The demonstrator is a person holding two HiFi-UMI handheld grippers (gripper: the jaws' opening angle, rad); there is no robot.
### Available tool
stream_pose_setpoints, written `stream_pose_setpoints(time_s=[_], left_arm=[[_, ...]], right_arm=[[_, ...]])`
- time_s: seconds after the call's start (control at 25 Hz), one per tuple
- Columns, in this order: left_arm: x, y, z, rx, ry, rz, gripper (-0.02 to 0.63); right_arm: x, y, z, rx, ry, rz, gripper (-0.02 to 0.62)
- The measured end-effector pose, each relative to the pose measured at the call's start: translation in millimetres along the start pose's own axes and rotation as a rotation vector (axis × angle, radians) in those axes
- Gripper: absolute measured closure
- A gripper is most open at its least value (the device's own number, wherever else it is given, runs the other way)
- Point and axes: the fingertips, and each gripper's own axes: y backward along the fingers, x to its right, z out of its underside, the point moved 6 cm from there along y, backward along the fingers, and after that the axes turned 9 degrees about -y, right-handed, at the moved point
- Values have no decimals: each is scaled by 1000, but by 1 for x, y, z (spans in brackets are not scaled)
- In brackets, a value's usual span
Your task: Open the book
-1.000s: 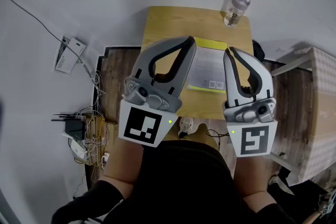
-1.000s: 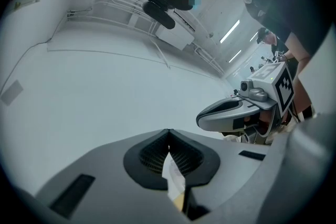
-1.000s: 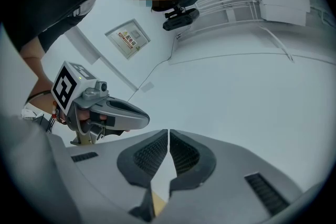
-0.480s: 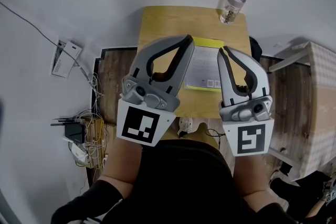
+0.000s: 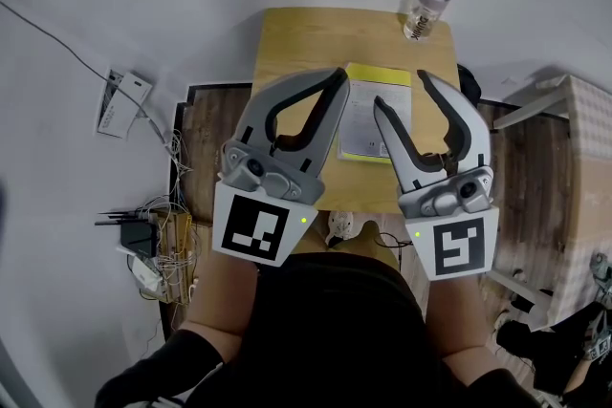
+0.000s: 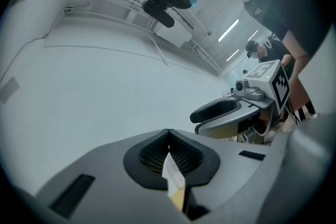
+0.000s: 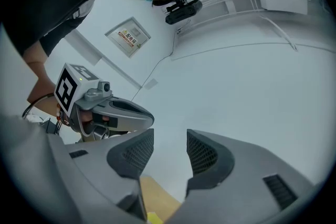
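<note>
On the right half of a small wooden table (image 5: 296,43), seen from the head view, lies the book (image 5: 368,110), flat and closed, its pale cover edged in yellow. Partly covering its near right corner in that view is the right gripper (image 5: 402,91), whose jaws are opening with a clear gap and nothing between them; the right gripper view shows only pale wall and a strip of table through the gap. Just left of the book's left edge, the left gripper (image 5: 337,81) has its jaws pressed together at the tips, with nothing clamped. Whether either gripper touches the book cannot be told. A clear plastic bottle (image 5: 427,3) stands at the table's far right corner, well apart from the book. Tangled cables (image 5: 158,225) lie on the floor to the left.
</note>
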Motion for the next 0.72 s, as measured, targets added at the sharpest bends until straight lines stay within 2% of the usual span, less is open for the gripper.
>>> stream_pose_setpoints(time_s=[0.28,0.44,0.72], left_arm=[[4,2,4,-28,5,-10,597],[4,5,9,-35,17,-15,597],[7,0,17,-44,35,-7,597]], right_arm=[[0,-1,12,-21,-17,-31,407],[-11,-7,30,-45,-37,-76,408],[-26,-11,77,-182,-97,-130,408]])
